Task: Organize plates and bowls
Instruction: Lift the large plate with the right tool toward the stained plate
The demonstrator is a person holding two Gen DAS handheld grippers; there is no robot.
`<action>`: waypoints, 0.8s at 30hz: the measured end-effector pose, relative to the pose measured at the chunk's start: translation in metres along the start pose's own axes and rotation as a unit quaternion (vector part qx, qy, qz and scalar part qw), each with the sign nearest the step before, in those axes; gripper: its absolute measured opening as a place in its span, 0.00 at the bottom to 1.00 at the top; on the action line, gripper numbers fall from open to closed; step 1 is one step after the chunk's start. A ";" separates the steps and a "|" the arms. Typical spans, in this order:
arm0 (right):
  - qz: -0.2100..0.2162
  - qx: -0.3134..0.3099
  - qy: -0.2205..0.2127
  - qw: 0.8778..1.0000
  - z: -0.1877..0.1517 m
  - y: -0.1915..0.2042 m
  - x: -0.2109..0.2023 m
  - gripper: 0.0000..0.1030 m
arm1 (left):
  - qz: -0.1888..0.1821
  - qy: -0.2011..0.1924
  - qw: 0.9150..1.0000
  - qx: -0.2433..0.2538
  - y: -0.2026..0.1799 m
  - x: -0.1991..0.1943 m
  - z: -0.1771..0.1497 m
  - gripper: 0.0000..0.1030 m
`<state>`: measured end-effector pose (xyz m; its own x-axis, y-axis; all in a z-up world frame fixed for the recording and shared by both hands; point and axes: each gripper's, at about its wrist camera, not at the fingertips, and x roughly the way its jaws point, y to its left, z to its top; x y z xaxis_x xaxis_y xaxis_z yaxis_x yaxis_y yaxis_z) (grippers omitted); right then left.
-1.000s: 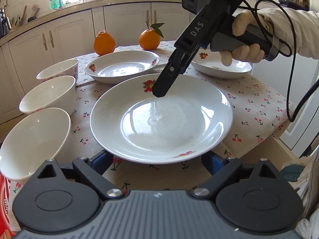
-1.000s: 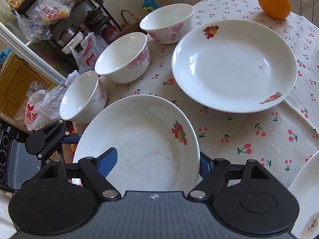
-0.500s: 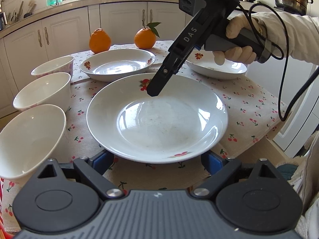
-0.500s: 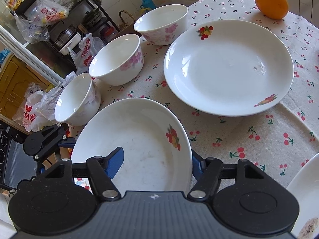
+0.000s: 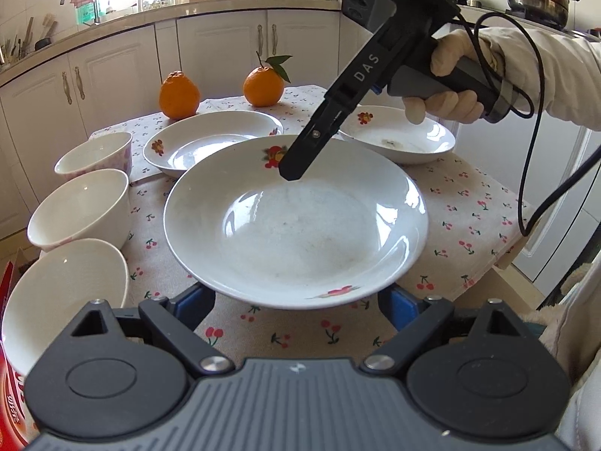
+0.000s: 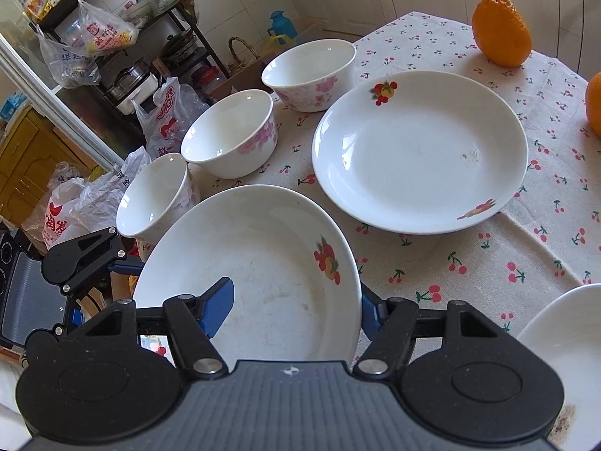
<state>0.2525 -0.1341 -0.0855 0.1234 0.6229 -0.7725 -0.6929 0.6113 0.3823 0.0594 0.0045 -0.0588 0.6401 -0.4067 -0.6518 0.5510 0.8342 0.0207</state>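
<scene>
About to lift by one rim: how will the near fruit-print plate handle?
The near plate looks like rigid glazed ceramic, so it would probably break if dropped. Its glossy surface may slip between the jaws. The right gripper pinches only one rim, so the wide plate will likely droop.

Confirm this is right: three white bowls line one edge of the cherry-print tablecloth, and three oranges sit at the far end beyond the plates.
Not quite. There are two oranges, not three: one orange and a second with a leaf, as the left wrist view shows. The rest stands: three bowls line the edge of the tablecloth, with the plates between them and the fruit.
</scene>
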 end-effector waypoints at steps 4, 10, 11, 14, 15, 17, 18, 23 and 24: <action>-0.009 0.005 -0.018 1.000 -0.005 -0.006 -0.019 0.71 | -0.010 -0.002 1.000 0.013 -0.003 0.003 0.013 0.90; -0.033 0.017 -0.042 0.998 -0.015 -0.017 -0.047 0.71 | -0.031 -0.005 0.999 0.034 -0.013 0.016 0.036 0.90; -0.038 0.020 -0.047 0.998 -0.016 -0.020 -0.052 0.71 | -0.035 -0.007 0.999 0.037 -0.014 0.019 0.040 0.90; -0.052 0.030 -0.058 0.997 -0.022 -0.029 -0.067 0.71 | -0.052 -0.008 0.998 0.043 -0.018 0.029 0.054 0.90; -0.058 0.034 -0.062 0.996 -0.024 -0.032 -0.072 0.71 | -0.058 -0.009 0.997 0.046 -0.019 0.033 0.059 0.90; -0.070 0.040 -0.069 0.994 -0.027 -0.039 -0.081 0.71 | -0.068 -0.013 0.996 0.052 -0.024 0.040 0.067 0.90; -0.076 0.045 -0.073 0.993 -0.029 -0.043 -0.087 0.71 | -0.073 -0.015 0.996 0.055 -0.026 0.044 0.071 0.90; -0.100 0.065 -0.092 0.989 -0.041 -0.062 -0.111 0.72 | -0.100 -0.017 0.993 0.066 -0.036 0.067 0.090 0.90; -0.104 0.068 -0.095 0.988 -0.043 -0.066 -0.114 0.72 | -0.105 -0.017 0.992 0.068 -0.038 0.072 0.093 0.90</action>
<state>0.2531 -0.2666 -0.0441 0.3934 0.5490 -0.7374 -0.5376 0.7881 0.2999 0.1344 -0.0915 -0.0357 0.5200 -0.5810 -0.6261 0.7402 0.6723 -0.0090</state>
